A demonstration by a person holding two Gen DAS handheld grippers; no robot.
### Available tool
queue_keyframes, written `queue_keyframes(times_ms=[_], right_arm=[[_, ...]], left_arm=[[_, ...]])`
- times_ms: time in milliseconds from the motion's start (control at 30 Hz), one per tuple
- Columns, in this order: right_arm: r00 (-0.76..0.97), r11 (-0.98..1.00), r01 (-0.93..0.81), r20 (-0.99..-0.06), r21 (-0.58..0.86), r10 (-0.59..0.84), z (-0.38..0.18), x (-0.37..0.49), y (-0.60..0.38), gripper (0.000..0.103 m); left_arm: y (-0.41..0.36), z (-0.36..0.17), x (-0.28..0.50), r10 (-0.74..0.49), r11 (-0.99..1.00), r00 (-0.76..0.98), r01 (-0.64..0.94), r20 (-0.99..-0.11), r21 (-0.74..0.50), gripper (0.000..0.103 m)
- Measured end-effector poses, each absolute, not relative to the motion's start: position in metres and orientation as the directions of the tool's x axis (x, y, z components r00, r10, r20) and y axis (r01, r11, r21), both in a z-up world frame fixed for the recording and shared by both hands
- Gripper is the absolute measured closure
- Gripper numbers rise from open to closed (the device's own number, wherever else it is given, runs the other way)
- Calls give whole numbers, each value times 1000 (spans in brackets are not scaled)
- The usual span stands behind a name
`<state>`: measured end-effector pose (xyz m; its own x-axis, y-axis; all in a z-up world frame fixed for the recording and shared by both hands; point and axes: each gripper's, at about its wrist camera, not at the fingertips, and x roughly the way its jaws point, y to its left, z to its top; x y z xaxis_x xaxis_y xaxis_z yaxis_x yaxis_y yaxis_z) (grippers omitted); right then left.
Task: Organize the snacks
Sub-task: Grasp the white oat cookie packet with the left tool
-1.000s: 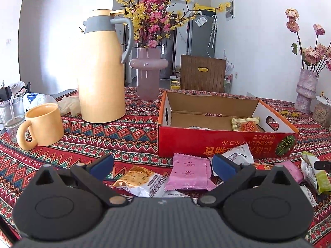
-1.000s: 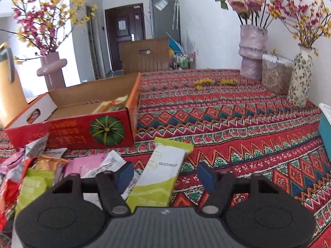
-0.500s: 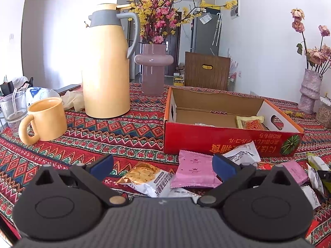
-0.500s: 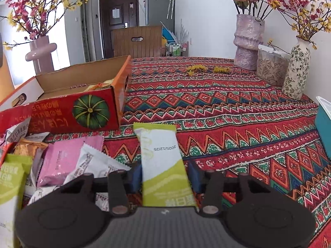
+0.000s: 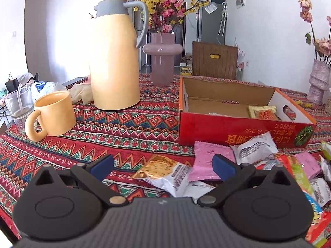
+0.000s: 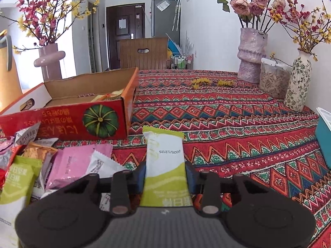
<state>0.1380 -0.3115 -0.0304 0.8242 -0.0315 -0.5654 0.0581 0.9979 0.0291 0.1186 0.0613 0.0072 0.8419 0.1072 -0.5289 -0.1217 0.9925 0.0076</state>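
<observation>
In the right wrist view a green-and-white snack packet (image 6: 164,155) stands lengthwise between my right gripper's (image 6: 165,174) jaws. The jaws are closing and their blue pads (image 6: 141,173) press its two long edges. Left of it lies a heap of pink, white, green and orange packets (image 6: 70,163) in front of the red cardboard box (image 6: 62,128). In the left wrist view my left gripper (image 5: 163,165) is open above an orange-and-white packet (image 5: 165,175), beside a pink packet (image 5: 204,157). The box (image 5: 227,132) holds a yellow-and-red packet (image 5: 262,113).
A tall yellow thermos jug (image 5: 114,62), a yellow mug (image 5: 53,113), a glass (image 5: 18,103) and a pink vase (image 5: 162,60) stand at the left of the patterned cloth. Two flower vases (image 6: 251,55), a clear jar (image 6: 273,78) and a teal container (image 6: 324,132) stand at the right.
My right gripper's jaws have come together from wide apart onto the green-and-white packet, which now lies straight between them. The left gripper stays open and has barely shifted.
</observation>
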Motion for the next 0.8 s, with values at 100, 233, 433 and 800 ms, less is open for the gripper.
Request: queue_keyframes(times_ms=[100,233,433,800], right_arm=[[835,998,52,-550,38,-22,-26,134,-311,66],[843,998,46,-537,45,-15,-22,130,-310,66],[848,997,55,-530,50,-20,-19,127,-310,66],[845,996,70,-533,50,-33,-19,124,-310,66]], left_arm=[[67,1,129,134,991,816,-121,-563,61,0],[75,-9,141,133,991,780,-96,-612,93,0],[80,-23,156,116,993,744,-64,-658,103,0],[88,-32,172,63,998,717,-39,-695,50,4]])
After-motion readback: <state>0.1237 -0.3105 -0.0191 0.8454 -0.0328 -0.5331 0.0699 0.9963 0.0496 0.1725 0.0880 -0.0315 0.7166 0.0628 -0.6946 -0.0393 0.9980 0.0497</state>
